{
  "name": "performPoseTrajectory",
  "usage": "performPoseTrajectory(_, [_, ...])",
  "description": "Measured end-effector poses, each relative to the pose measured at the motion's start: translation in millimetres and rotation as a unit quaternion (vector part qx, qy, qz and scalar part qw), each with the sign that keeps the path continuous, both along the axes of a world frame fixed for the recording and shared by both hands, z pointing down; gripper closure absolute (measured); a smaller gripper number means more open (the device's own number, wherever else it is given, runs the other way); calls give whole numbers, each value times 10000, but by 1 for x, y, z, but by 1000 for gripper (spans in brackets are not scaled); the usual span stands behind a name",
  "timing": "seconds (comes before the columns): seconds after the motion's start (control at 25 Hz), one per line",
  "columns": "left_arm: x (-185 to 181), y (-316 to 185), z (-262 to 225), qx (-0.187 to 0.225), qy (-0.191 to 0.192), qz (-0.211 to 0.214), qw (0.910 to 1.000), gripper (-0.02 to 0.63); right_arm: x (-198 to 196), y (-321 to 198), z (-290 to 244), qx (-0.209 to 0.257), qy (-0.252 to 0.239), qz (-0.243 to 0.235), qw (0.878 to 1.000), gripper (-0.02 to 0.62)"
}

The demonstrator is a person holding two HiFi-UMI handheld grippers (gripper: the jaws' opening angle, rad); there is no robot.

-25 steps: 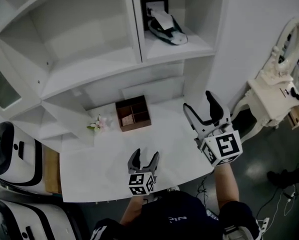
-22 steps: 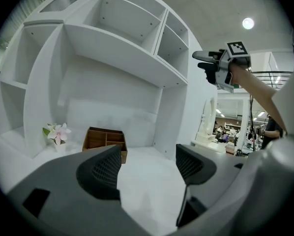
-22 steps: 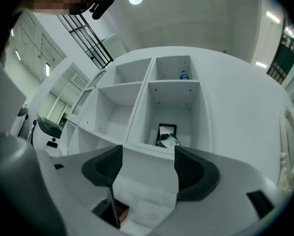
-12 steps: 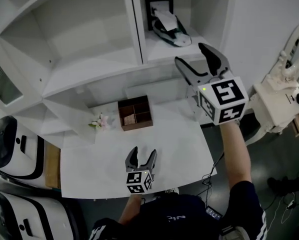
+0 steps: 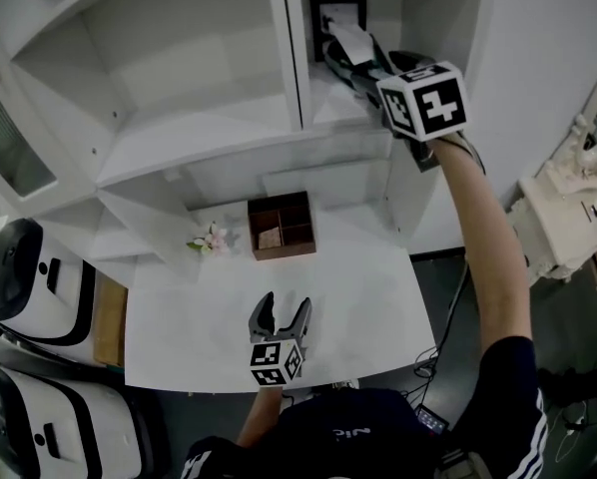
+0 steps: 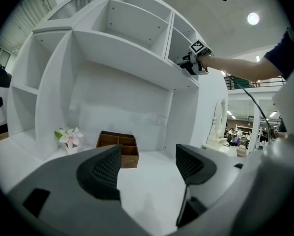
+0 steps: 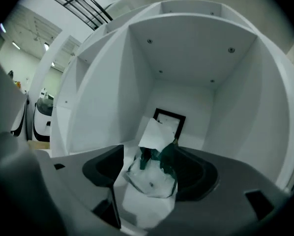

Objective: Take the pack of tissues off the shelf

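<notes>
The pack of tissues [image 7: 151,178] lies in the upper right compartment of the white shelf unit [image 5: 209,133], at about 1 o'clock in the head view. Its long axis runs front to back through the compartment, roughly from 5 o'clock to 11 o'clock. Its crinkly, glossy wrapper is pale with dark green at the far end. There a stiff white sheet sticks up, pointing toward the black picture frame [image 7: 169,121] that leans on the back wall. The right gripper [image 7: 147,154] is in line with the pack, its dark jaws spread wide to either side of it and not clamped. A sliver of shelf shows by the left jaw. The right jaw looks to be against the wrapper, though the dim light leaves that uncertain. The right arm [image 5: 483,238] is stretched out nearly straight from 5 o'clock up to the shelf. Its forearm is bare and its sleeve is dark. The gripper's marker cube is tipped toward the camera. The left gripper [image 5: 282,309] is held low at 6 o'clock over the smooth white table [image 5: 363,282]. Its ribbed pads are parted with nothing between them, and its jaws point toward 12 o'clock. Farther back on the table, near the centre, sits a square brown wooden box [image 5: 282,225] divided into compartments. A small pink flower [image 5: 211,239] stands beside it at 9 o'clock, apart from the box.
</notes>
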State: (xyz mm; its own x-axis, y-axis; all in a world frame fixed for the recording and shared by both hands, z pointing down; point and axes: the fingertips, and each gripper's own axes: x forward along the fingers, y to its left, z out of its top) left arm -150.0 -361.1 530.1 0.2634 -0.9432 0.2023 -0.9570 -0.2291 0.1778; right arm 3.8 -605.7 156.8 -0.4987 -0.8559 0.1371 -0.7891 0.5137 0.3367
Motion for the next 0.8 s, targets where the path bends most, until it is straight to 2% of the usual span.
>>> performPoseTrajectory(0.24, [-32, 7, 6, -94, 23, -388, 9992, 259, 5, -38, 15, -544, 295, 228, 9978, 310])
performPoseTrajectory(0.36, [-39, 8, 5, -17, 28, -387, 9992, 260, 6, -44, 23, -606, 543, 303, 9962, 422])
performPoseTrajectory(0.44, [-40, 8, 5, 9, 40, -342, 9994, 261, 5, -45, 24, -530, 725, 375, 9953, 474])
performPoseTrajectory(0.48, [-40, 9, 6, 11, 54, -332, 9994, 261, 6, -45, 24, -489, 781, 421, 9949, 529])
performPoseTrajectory(0.64, [-36, 11, 8, -8, 63, -275, 9996, 264, 8, -46, 22, -401, 797, 505, 9947, 558])
performPoseTrajectory(0.8, [-29, 13, 9, -19, 59, -177, 9998, 268, 10, -44, 14, -222, 595, 514, 9967, 565])
